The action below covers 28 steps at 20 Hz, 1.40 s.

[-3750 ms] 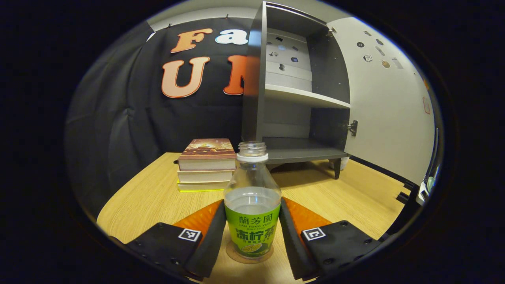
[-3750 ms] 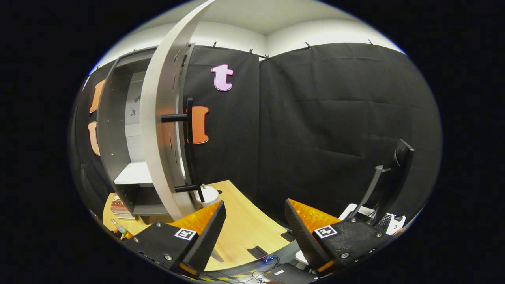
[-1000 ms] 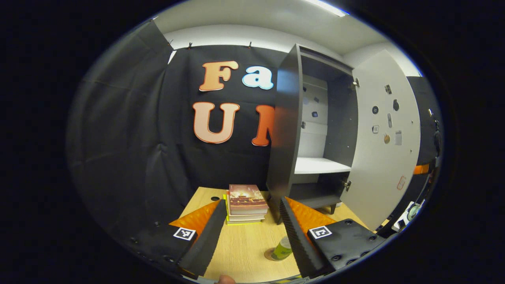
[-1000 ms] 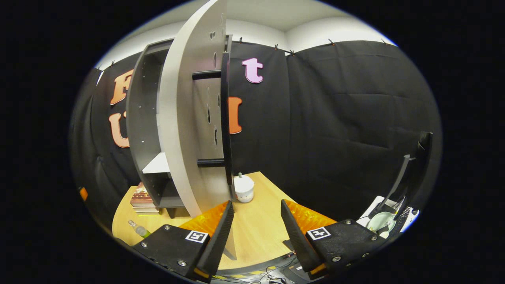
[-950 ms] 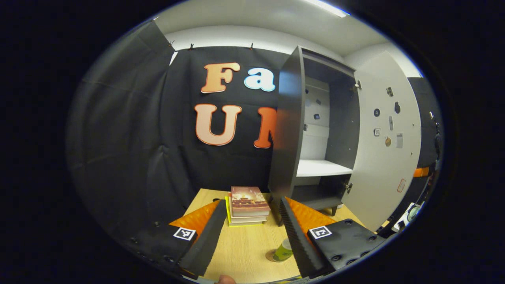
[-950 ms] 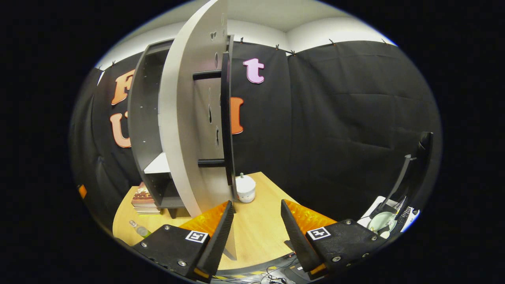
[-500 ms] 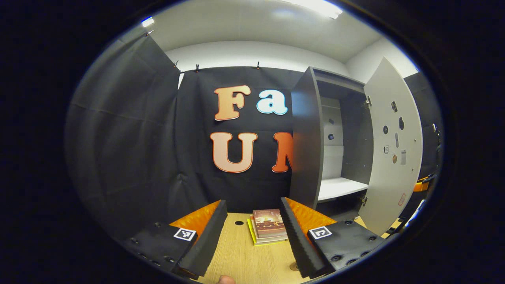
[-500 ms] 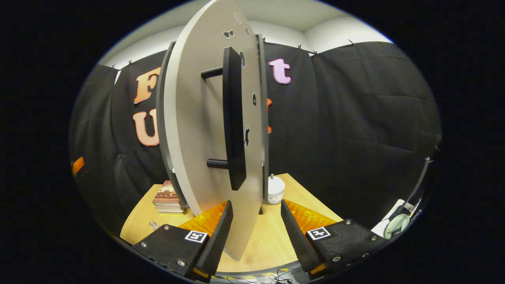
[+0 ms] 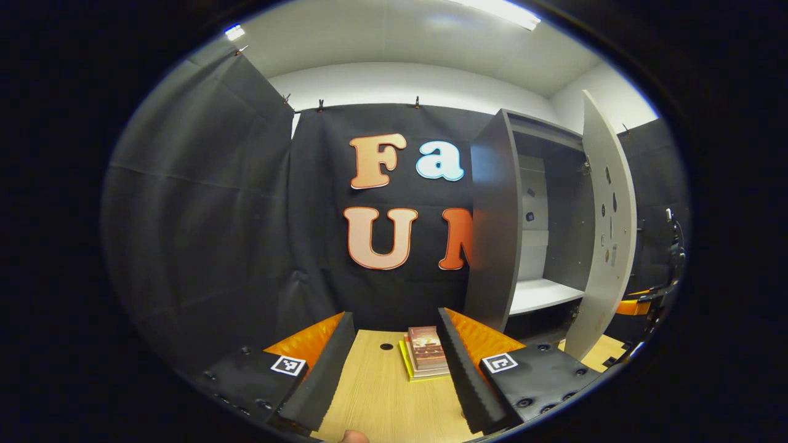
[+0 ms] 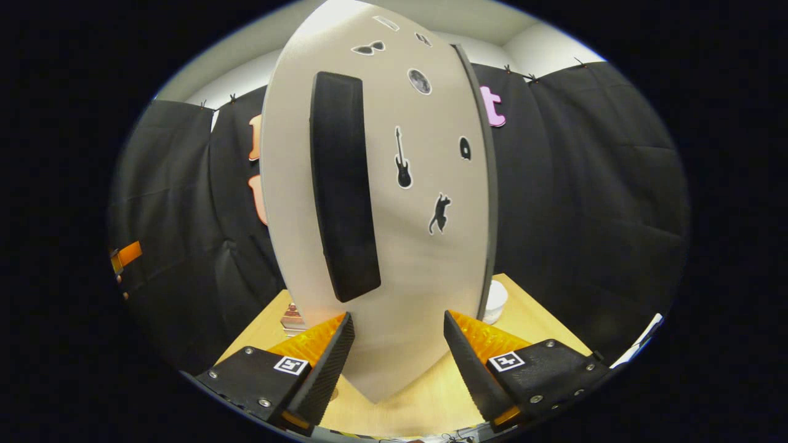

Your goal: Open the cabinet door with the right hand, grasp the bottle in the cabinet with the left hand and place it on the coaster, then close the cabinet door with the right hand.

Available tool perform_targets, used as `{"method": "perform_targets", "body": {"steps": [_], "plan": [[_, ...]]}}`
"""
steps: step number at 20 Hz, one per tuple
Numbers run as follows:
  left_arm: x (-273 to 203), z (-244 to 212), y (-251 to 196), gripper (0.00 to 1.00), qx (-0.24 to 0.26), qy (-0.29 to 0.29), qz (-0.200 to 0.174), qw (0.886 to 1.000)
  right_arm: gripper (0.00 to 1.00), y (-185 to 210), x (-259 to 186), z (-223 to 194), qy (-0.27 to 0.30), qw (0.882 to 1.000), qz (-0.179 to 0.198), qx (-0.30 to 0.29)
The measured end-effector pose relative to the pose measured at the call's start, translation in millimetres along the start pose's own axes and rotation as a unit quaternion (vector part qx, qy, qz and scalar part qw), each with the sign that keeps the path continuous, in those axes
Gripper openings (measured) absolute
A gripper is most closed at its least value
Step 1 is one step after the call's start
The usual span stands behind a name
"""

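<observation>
The dark cabinet (image 9: pixel 492 234) stands at the right in the left gripper view, its pale door (image 9: pixel 606 227) about half shut and seen nearly edge-on. A white shelf (image 9: pixel 542 294) shows inside. My left gripper (image 9: pixel 394 317) is open, held high above the wooden table (image 9: pixel 369 400), with nothing between its fingers. In the right gripper view the door's front (image 10: pixel 425 258) faces me at close range, with its long black handle (image 10: pixel 341 184) and several stickers. My right gripper (image 10: pixel 398 317) is open just in front of the door's lower part, and the door's bottom corner hangs between the fingers.
A stack of books (image 9: pixel 426 357) lies on the table left of the cabinet, also seen as books (image 10: pixel 292 321) past the door's left edge. A white jar (image 10: pixel 494 301) sits behind the door on the right. Black cloth walls close in all around.
The door has swung from wide open to about half shut. My right gripper came round to its front face. My left gripper drew back and tilted up, and the bottle on the coaster slid out of view.
</observation>
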<state>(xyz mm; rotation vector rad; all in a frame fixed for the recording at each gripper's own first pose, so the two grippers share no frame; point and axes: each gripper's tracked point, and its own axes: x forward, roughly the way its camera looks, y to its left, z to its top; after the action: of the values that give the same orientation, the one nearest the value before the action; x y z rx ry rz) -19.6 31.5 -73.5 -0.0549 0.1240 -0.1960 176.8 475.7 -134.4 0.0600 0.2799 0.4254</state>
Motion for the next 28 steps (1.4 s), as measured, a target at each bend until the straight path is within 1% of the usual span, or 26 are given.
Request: {"method": "perform_targets", "body": {"steps": [1,2,8,13,16,18,28], "plan": [[-1.5,1.4,4.9,0.89,0.003,-0.001,0.007,1.000,0.87,1.1,3.2,0.5,0.000,1.000,0.003,-0.004],[-2.8,0.3,9.3,0.89,0.005,0.000,0.013,1.000,0.93,2.4,5.2,1.4,0.000,1.000,0.006,-0.007],[-13.5,1.5,37.3,0.89,-0.006,0.001,0.042,0.999,0.93,16.1,17.5,5.1,-0.007,1.000,0.024,-0.008],[-22.1,6.5,56.4,0.89,-0.013,0.001,0.057,0.998,0.93,20.1,31.4,9.0,-0.011,0.999,0.017,-0.025],[-25.3,8.2,62.9,0.89,-0.005,-0.002,0.063,0.998,0.93,27.0,36.0,9.5,-0.008,1.000,0.021,-0.016],[-23.7,11.1,66.1,0.89,0.002,-0.002,0.070,0.998,0.93,25.9,40.8,10.8,-0.009,1.000,0.014,-0.020],[-8.8,20.8,66.0,0.89,0.010,-0.009,0.076,0.997,0.93,28.6,61.7,13.6,-0.014,1.000,0.001,-0.019]]}}
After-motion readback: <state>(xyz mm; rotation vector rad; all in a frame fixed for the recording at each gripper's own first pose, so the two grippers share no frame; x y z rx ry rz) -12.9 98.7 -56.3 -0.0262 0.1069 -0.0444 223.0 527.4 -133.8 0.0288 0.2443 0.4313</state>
